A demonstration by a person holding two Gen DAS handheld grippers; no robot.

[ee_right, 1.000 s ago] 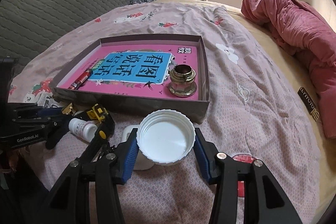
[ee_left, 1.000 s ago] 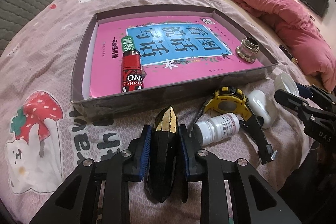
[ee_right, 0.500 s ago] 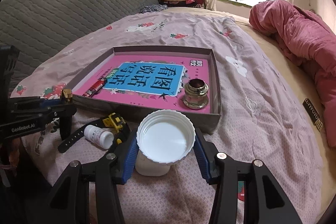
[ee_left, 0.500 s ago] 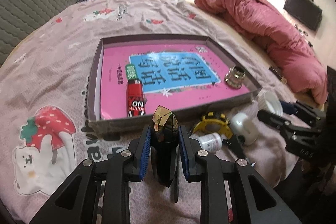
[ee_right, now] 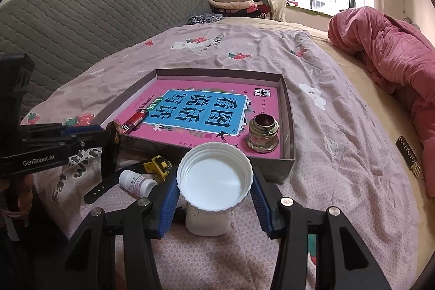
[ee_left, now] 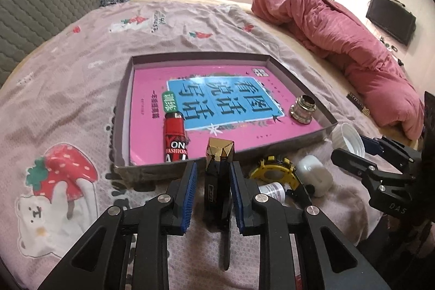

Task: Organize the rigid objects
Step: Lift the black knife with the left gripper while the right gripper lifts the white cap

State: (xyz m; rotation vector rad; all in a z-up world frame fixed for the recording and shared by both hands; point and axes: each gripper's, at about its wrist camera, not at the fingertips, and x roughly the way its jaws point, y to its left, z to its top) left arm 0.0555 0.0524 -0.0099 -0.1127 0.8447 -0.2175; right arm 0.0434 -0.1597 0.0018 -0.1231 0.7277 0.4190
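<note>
Left gripper (ee_left: 210, 181) clamps, seemingly, a black-gold lipstick (ee_left: 218, 170).

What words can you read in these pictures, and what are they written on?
"看图说话写话" on the pink book in the tray.
"训练" on the book's green badge.
"ON" over "FASHION" on the red lighter.
"GenRobot.AI" on the left hand-held gripper.
"DAS" on the right hand-held gripper.
Small print on the white pill bottle and the black tag on the bed: too small to read.

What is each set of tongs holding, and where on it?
Left tongs: black-and-gold lipstick tube, by its black sides. Right tongs: white cap, across its ribbed rim.
</note>
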